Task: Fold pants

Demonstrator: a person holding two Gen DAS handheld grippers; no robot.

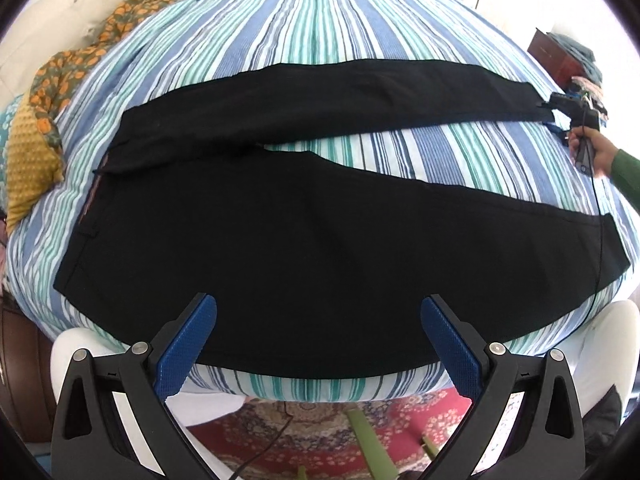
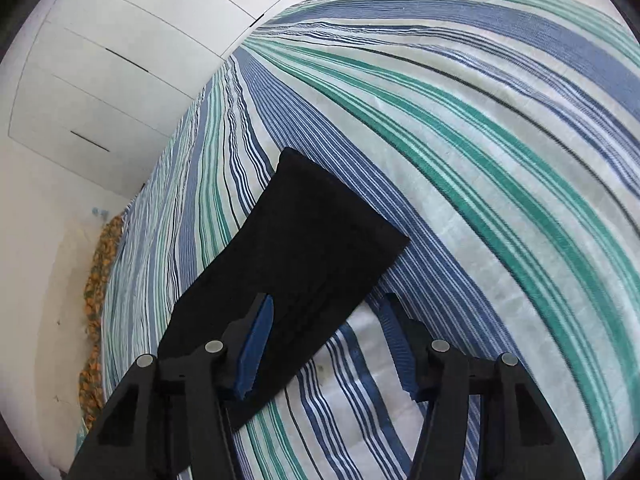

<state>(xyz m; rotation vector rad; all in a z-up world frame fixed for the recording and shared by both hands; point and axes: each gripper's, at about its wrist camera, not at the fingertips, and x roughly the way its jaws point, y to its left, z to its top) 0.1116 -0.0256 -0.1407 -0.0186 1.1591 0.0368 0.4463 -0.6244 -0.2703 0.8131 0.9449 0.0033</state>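
Note:
Black pants (image 1: 304, 240) lie flat on the striped bed, waistband at the left, both legs spread toward the right. My left gripper (image 1: 318, 320) is open and empty, hovering over the near edge of the near leg. My right gripper (image 2: 326, 316) is open, its jaws standing over the cuff end of the far leg (image 2: 304, 256), with the left finger over the cloth and the right finger over the sheet. In the left wrist view the right gripper (image 1: 560, 114) sits at the far leg's cuff, held by a hand in a green sleeve.
The striped bedsheet (image 1: 340, 20) covers the bed. An orange patterned cloth and a yellow pillow (image 1: 28, 160) lie at the left edge. A white wardrobe (image 2: 100, 80) stands beyond the bed. A red rug (image 1: 320, 432) lies on the floor below the near edge.

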